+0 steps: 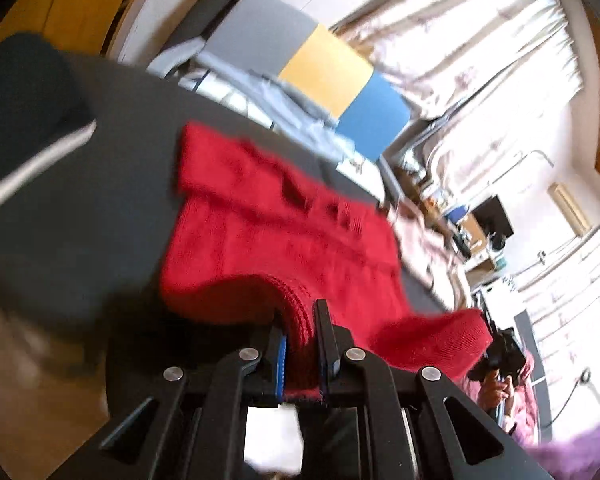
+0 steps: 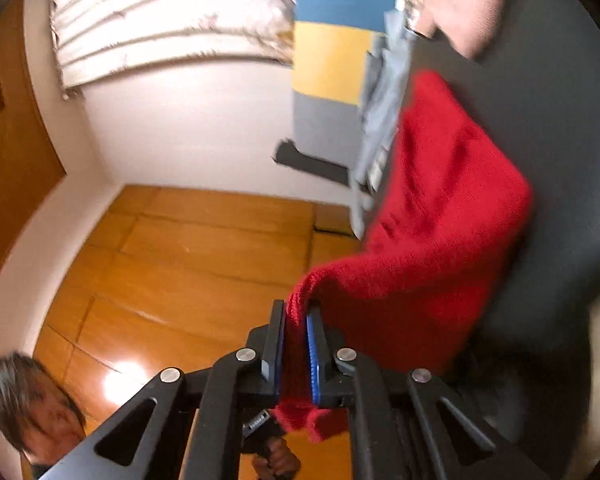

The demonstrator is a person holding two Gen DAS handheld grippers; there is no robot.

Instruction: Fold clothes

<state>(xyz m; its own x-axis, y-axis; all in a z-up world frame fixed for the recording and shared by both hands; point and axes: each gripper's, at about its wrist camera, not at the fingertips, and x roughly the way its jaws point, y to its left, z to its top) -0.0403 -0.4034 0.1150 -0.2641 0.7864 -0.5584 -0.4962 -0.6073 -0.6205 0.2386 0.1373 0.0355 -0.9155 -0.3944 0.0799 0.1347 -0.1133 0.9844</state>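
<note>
The red knitted sweater (image 1: 284, 236) lies stretched over the dark grey table (image 1: 80, 200), and in the left wrist view its long axis runs from the near edge, at the gripper, away towards the far upper left, where a folded band of it ends near the middle of the table. The near end is lifted off the surface. The left gripper (image 1: 302, 340) has its jaws nearly pressed together, pinching a thick ribbed edge of the sweater between the blue pads. Over on the other side, the right gripper (image 2: 296, 344) is nearly closed too, clamped on a bunched corner of the red knit (image 2: 452, 216), with a tuft poking out behind the pads. In the right wrist view the cloth fans out from that pinch up and to the right, draped against the grey surface. The knit is bright red, chunky, with rows of small holes across one part; motion blur softens the detail. A navy folded garment (image 1: 24, 92) sits on the table at far left, apart from the sweater.
</note>
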